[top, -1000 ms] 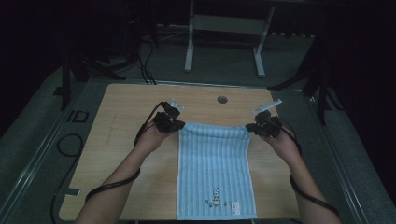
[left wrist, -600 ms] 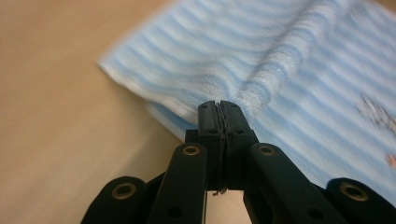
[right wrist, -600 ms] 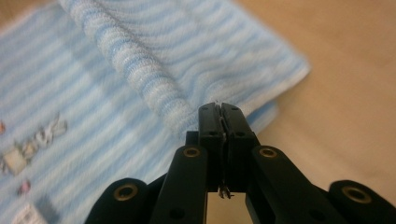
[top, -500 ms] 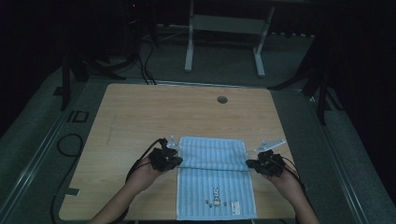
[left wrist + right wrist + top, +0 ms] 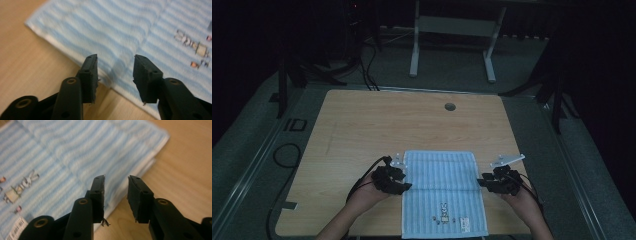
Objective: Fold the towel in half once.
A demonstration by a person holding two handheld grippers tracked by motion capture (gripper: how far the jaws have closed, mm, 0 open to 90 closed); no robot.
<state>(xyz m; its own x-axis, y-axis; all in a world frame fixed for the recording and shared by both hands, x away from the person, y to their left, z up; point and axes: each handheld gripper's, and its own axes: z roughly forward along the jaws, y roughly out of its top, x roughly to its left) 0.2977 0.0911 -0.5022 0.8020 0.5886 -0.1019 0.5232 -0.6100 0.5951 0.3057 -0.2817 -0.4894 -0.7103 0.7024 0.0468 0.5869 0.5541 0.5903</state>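
Observation:
A light blue striped towel (image 5: 442, 182) lies folded on the wooden table (image 5: 377, 125), its doubled part toward the far side and small printed figures (image 5: 443, 218) near the front edge. My left gripper (image 5: 406, 186) rests at the towel's left edge. In the left gripper view its jaws (image 5: 115, 67) stand apart over the towel's (image 5: 140, 30) hem, touching nothing. My right gripper (image 5: 481, 183) sits at the towel's right edge, and its jaws (image 5: 116, 187) are parted above the folded hem (image 5: 62, 152). Both pairs of jaws have just been opening, with no cloth pinched between them.
A round cable hole (image 5: 450, 106) sits near the table's far edge. Bare wood stretches beyond the towel and to its left. Beyond the table stands a white metal frame (image 5: 452, 30), and cables (image 5: 362, 60) lie on the dark floor.
Both grippers drew the towel's far edge toward the person, folding it over. Since half a second ago they have stayed put and opened, letting the cloth go.

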